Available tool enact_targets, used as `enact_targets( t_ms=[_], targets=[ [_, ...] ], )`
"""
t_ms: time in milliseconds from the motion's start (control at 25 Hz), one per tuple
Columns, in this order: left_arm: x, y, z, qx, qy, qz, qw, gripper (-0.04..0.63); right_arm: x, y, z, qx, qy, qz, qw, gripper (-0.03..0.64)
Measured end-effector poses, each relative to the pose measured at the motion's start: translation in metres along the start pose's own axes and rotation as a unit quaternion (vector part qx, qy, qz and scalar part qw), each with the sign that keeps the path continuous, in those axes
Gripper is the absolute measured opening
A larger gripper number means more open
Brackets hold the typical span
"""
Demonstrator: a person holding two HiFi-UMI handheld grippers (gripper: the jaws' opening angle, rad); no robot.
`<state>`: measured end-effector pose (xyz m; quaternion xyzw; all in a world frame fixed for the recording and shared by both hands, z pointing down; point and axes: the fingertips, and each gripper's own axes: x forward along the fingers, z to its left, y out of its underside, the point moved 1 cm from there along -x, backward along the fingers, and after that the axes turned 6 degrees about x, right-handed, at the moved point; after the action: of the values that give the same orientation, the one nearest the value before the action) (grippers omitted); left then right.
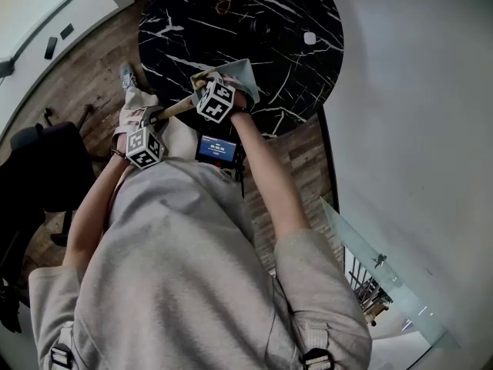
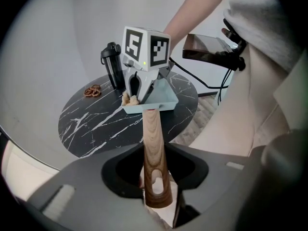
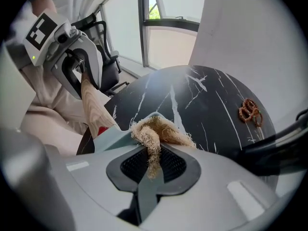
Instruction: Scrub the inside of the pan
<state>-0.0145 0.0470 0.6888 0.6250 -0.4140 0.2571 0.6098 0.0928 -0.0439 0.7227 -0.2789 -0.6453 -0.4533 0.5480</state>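
A pale blue-grey pan [image 1: 245,71] with a wooden handle [image 1: 176,109] is at the near edge of a round black marble table [image 1: 293,21]. My left gripper [image 2: 155,177] is shut on the handle [image 2: 153,143] and holds the pan out level. My right gripper [image 2: 132,97] points steeply down into the pan [image 2: 161,99] and is shut on a tan fibre scrubber [image 3: 156,131]. In the right gripper view the scrubber lies over the pan's rim [image 3: 113,138], and the left gripper [image 3: 84,78] clamps the handle [image 3: 96,112] at the upper left.
A black bottle [image 2: 111,66] and a brown string of beads [image 2: 92,90] sit on the far side of the table. A small white object [image 1: 309,38] lies on it too. A device with a lit screen [image 1: 216,149] hangs at my waist. A black chair [image 1: 38,168] stands left.
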Motion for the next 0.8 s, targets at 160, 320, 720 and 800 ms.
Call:
enact_targets(
  t_ms=[160, 320, 720, 800],
  targets=[
    [-0.001, 0.000, 0.000, 0.006, 0.003, 0.001, 1.0000, 0.127, -0.004, -0.009, 0.001, 0.038, -0.033, -0.011, 0.999, 0.058],
    [-0.001, -0.001, 0.003, 0.007, 0.002, 0.004, 1.0000, 0.130, -0.009, -0.019, 0.003, 0.084, -0.056, -0.047, 0.994, 0.054],
    [0.000, 0.001, 0.011, 0.002, -0.005, 0.018, 0.9998, 0.129, -0.085, -0.076, -0.020, 0.131, -0.061, -0.252, 0.957, 0.055],
    [0.001, 0.001, 0.011, 0.002, -0.005, 0.021, 0.9998, 0.129, -0.091, -0.059, -0.035, 0.112, -0.015, -0.221, 0.969, 0.058]
  ],
)
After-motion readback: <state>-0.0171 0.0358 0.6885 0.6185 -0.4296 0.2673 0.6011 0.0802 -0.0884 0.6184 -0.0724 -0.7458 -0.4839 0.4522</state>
